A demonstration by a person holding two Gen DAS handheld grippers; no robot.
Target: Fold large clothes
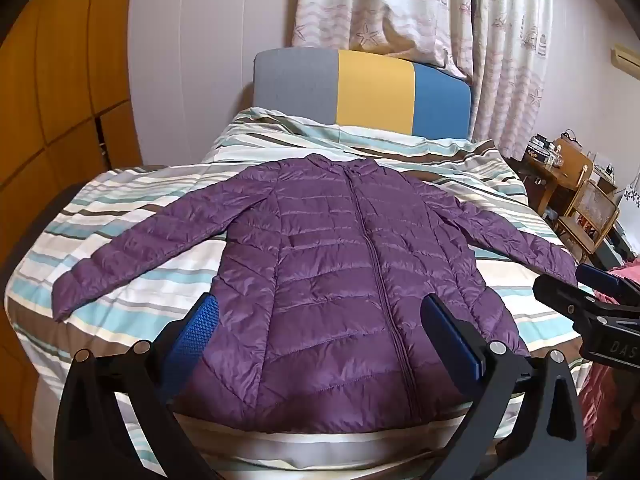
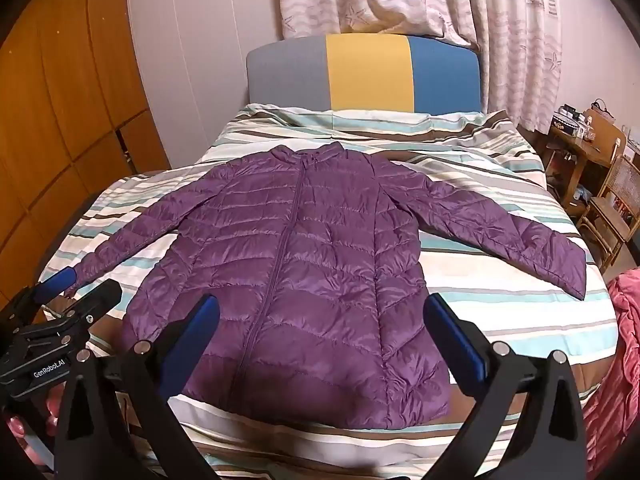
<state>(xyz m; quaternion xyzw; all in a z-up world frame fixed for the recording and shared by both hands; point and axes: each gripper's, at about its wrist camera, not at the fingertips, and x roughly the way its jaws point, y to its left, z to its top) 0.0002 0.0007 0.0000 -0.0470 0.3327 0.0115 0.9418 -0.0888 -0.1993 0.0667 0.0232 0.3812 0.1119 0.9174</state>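
Note:
A purple quilted puffer jacket (image 1: 340,280) lies flat, zipped, front up on the striped bed (image 1: 120,312), both sleeves spread out to the sides; it also shows in the right wrist view (image 2: 304,280). My left gripper (image 1: 320,320) is open and empty, hovering above the jacket's hem. My right gripper (image 2: 320,320) is open and empty, also above the hem. The right gripper shows at the right edge of the left wrist view (image 1: 592,300), by the right sleeve cuff. The left gripper shows at the left edge of the right wrist view (image 2: 64,296), by the left cuff.
A grey, yellow and blue headboard (image 1: 360,88) stands at the far end under a patterned curtain (image 1: 420,8). A wooden wardrobe (image 1: 52,100) is to the left. Wooden chairs and a cluttered desk (image 1: 576,184) stand at the right. Pink fabric (image 2: 616,360) lies by the bed's right edge.

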